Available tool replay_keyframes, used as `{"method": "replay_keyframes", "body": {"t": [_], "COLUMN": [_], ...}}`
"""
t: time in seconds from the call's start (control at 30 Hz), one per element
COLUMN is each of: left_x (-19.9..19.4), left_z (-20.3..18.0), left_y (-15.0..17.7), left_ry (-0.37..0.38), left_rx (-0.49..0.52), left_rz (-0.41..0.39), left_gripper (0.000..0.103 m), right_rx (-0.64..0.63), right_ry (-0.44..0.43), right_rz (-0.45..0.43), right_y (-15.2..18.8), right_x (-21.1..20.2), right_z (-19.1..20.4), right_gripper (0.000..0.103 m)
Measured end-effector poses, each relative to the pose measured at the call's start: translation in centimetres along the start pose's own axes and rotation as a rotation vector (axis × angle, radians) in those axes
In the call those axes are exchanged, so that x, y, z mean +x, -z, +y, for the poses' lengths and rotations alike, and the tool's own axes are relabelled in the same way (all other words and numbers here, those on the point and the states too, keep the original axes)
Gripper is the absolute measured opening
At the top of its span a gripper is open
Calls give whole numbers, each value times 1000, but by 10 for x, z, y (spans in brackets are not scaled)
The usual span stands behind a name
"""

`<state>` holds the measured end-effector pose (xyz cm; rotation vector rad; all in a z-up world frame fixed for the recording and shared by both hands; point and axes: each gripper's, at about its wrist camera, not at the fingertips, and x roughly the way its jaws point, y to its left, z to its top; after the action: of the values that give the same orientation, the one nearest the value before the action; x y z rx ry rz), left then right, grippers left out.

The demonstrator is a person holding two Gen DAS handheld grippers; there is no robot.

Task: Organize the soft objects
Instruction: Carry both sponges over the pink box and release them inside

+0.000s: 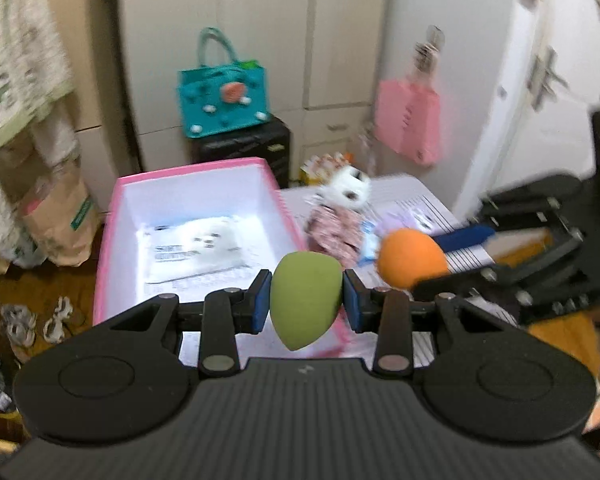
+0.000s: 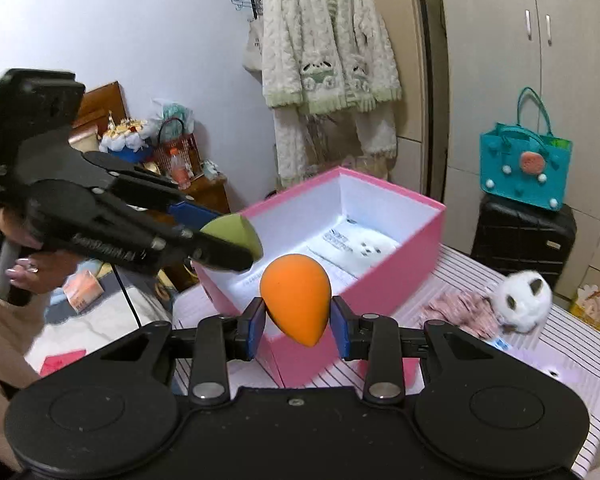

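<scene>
Left wrist view showed the left claw (image 1: 306, 300) pinching one olive-green teardrop-shaped foam sponge (image 1: 305, 304) between its blue pads, blunt end up and tip down, so the long axis ran across the line of the fingers; just ahead of and below that claw lay the open pink cardboard box with white walls (image 1: 112, 240), one white packet already on its floor; off to the claw's right, the right claw (image 1: 432, 264) pinched one orange teardrop-shaped foam sponge (image 1: 410, 258). Right wrist view had that orange sponge (image 2: 296, 298) squeezed the same way, tip down, with the box (image 2: 400, 280) directly ahead and below. Both claws hung near its near rim (the left looked slightly further over the opening, by my judgement), so a short forward reach and a release seemed all that remained. Two sponges; one white-headed plush doll in pink patterned cloth (image 2: 520, 300) lay on the striped surface (image 2: 452, 272), right of the right claw.
</scene>
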<state>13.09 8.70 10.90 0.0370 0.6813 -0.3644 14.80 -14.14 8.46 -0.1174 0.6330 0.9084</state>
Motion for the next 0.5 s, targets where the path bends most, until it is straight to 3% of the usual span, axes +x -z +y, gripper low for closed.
{"method": "replay_keyframes", "body": {"t": [0.2, 0.33, 0.5], "left_x": [21, 57, 96], "left_z": [44, 61, 82], "left_y": [-7, -12, -23], "left_ry": [-60, -136, -136], "left_rx": [-44, 32, 40], "left_rz": [36, 174, 286], "left_gripper": [36, 36, 36], "right_rx": [-48, -108, -182], "right_ry": [-16, 38, 46], "right_rz": [43, 79, 124], "right_y": [-17, -34, -53], "right_x": [39, 69, 110], "right_z": [3, -1, -15], "right_gripper": [40, 40, 40]}}
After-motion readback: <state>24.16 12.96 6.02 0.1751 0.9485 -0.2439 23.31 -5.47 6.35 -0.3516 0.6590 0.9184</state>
